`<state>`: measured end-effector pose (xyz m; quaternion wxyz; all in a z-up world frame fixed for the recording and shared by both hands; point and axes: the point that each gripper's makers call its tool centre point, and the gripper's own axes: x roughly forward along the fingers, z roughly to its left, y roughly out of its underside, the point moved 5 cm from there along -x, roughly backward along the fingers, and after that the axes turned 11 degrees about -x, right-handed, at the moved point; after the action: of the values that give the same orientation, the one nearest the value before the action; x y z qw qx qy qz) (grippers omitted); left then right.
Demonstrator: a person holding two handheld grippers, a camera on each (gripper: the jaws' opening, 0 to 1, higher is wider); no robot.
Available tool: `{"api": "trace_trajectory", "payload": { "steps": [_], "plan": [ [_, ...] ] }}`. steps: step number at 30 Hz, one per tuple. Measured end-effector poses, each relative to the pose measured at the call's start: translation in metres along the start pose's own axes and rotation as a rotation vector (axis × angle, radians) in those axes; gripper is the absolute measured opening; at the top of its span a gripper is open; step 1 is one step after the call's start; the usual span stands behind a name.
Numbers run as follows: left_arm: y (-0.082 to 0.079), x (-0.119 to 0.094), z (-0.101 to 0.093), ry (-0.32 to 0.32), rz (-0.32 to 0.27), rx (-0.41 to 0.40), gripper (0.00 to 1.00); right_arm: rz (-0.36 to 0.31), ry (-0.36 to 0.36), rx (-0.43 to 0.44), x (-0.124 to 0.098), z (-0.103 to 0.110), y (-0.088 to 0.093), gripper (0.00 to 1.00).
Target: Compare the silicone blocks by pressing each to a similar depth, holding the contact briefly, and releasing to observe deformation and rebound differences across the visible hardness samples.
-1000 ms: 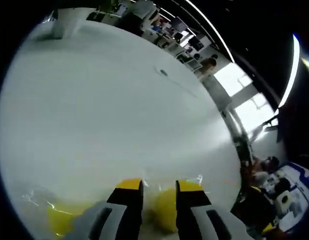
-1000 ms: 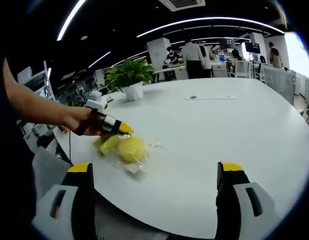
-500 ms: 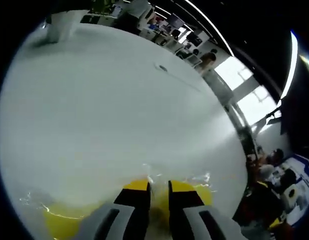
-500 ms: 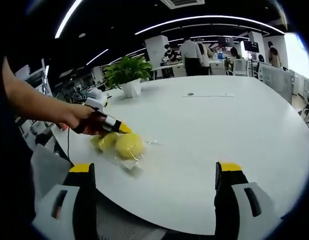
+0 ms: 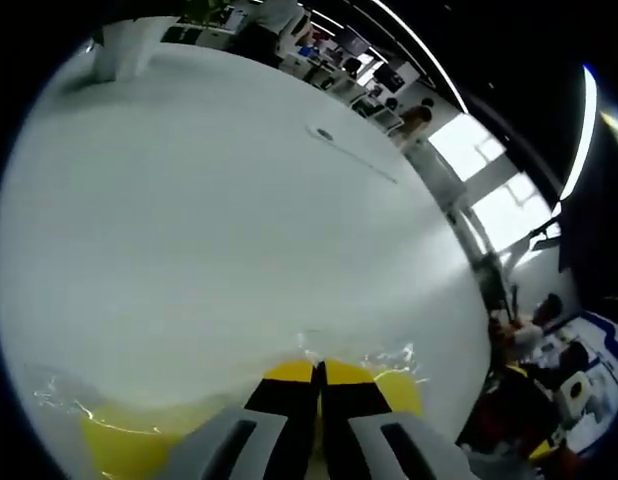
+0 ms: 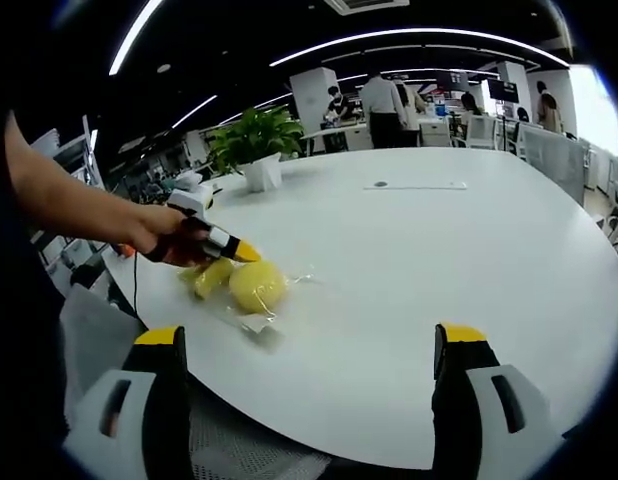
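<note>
Two yellow blocks sit bagged on the table; left gripper, jaws together, presses one: push straight, hold steady. Right gripper gapes empty.

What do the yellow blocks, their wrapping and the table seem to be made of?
Yellow blocks: probably soft silicone, matte and rounded, no glare. Wrapping: thin clear plastic film, crinkled with bright glints. Table: smooth white top with a faint sheen, perhaps laminate; the exact material is unclear.
</note>
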<state>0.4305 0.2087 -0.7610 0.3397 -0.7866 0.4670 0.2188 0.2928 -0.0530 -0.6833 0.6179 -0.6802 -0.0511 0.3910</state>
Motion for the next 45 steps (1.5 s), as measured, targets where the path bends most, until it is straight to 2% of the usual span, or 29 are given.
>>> {"api": "trace_trajectory", "payload": {
  "steps": [7, 8, 9, 10, 16, 19, 20, 21, 23, 26, 30, 34, 45],
  "plan": [
    [0.001, -0.001, 0.001, 0.008, 0.0, -0.066, 0.0, 0.001, 0.013, 0.014, -0.001, -0.006, 0.001, 0.96],
    [0.001, -0.001, -0.001, 0.021, 0.0, -0.059, 0.0, 0.0, 0.015, 0.016, -0.002, -0.006, 0.002, 0.96],
    [0.0, -0.001, -0.003, 0.049, 0.001, 0.007, 0.0, -0.001, 0.017, 0.017, -0.003, -0.007, 0.001, 0.96],
    [0.001, -0.002, -0.003, 0.037, 0.0, 0.031, 0.0, -0.001, 0.023, 0.018, -0.004, -0.008, 0.001, 0.96],
    [-0.001, -0.002, -0.013, 0.071, -0.021, 0.02, 0.0, -0.011, 0.039, 0.038, -0.007, -0.01, 0.003, 0.96],
    [-0.003, -0.004, -0.024, 0.13, -0.04, 0.031, 0.0, -0.008, 0.038, 0.043, -0.006, -0.01, 0.004, 0.96],
    [-0.004, -0.005, -0.028, 0.143, -0.049, 0.048, 0.0, -0.006, 0.036, 0.041, -0.006, -0.008, 0.004, 0.96],
    [-0.006, -0.007, -0.033, 0.162, -0.072, 0.104, 0.0, -0.005, 0.035, 0.039, -0.006, -0.008, 0.004, 0.96],
    [-0.008, -0.011, -0.034, 0.131, -0.098, 0.213, 0.0, -0.006, 0.03, 0.036, -0.005, -0.007, 0.003, 0.96],
    [-0.012, -0.018, -0.043, 0.162, -0.156, 0.277, 0.0, -0.009, 0.024, 0.025, -0.005, -0.006, -0.002, 0.96],
    [-0.017, -0.03, -0.049, 0.142, -0.196, 0.356, 0.0, -0.01, 0.02, 0.012, -0.005, -0.006, -0.005, 0.96],
    [-0.025, -0.046, -0.06, 0.177, -0.247, 0.374, 0.0, -0.014, 0.011, 0.004, -0.003, -0.004, -0.007, 0.96],
    [-0.044, -0.078, -0.09, 0.259, -0.317, 0.455, 0.0, -0.036, -0.021, -0.023, 0.003, 0.007, -0.02, 0.96]
  ]
}}
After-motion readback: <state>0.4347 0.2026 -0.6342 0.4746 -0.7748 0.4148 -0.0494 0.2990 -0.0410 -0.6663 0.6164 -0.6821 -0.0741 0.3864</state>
